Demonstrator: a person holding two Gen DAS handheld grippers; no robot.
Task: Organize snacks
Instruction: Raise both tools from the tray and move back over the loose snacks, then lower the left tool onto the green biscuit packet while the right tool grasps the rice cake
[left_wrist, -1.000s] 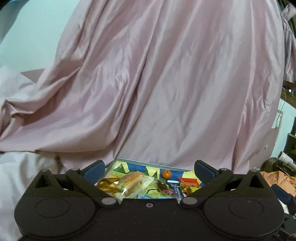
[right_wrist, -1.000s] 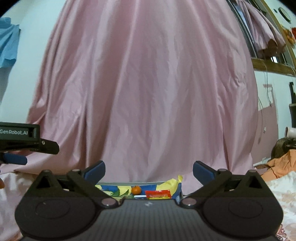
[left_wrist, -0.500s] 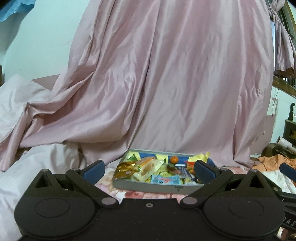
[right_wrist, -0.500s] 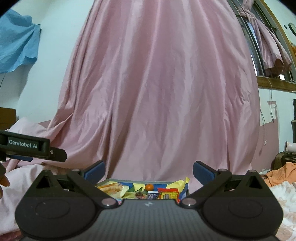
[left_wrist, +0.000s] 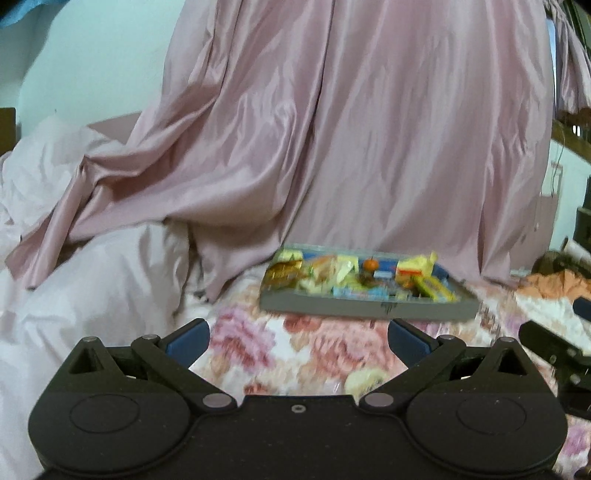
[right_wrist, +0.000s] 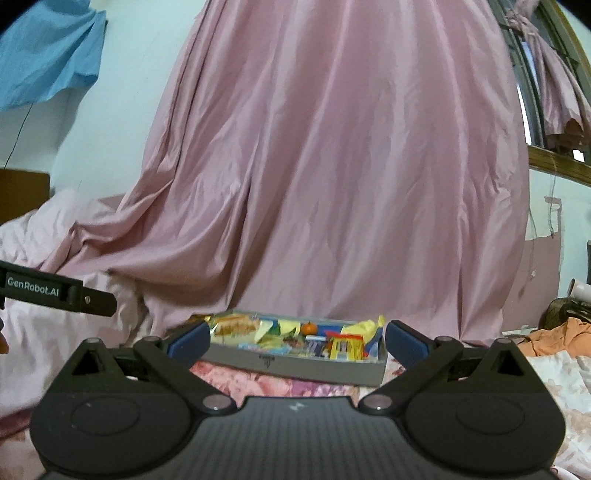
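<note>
A grey tray (left_wrist: 365, 308) (right_wrist: 295, 363) full of several wrapped snacks sits on a floral bedspread, ahead of both grippers. Among the snacks I make out a small orange fruit (left_wrist: 370, 264) (right_wrist: 308, 327), a golden packet (left_wrist: 286, 271) at the left end, and a yellow packet (left_wrist: 434, 288) (right_wrist: 347, 345) toward the right. My left gripper (left_wrist: 297, 338) is open and empty, short of the tray and a little left of it. My right gripper (right_wrist: 297, 338) is open and empty, its fingers framing the tray from a distance. Both views are slightly blurred.
A pink satin curtain (left_wrist: 351, 129) (right_wrist: 332, 166) hangs right behind the tray. Pale rumpled bedding (left_wrist: 85, 277) lies to the left. An orange cloth (left_wrist: 554, 282) (right_wrist: 561, 334) lies at the right. The left gripper's body (right_wrist: 55, 291) shows in the right wrist view; the right gripper's body (left_wrist: 554, 350) shows in the left wrist view.
Both grippers have pulled back and up from the tray, so it now looks smaller and the floral bedspread in front of it shows. Both stay open and empty.
</note>
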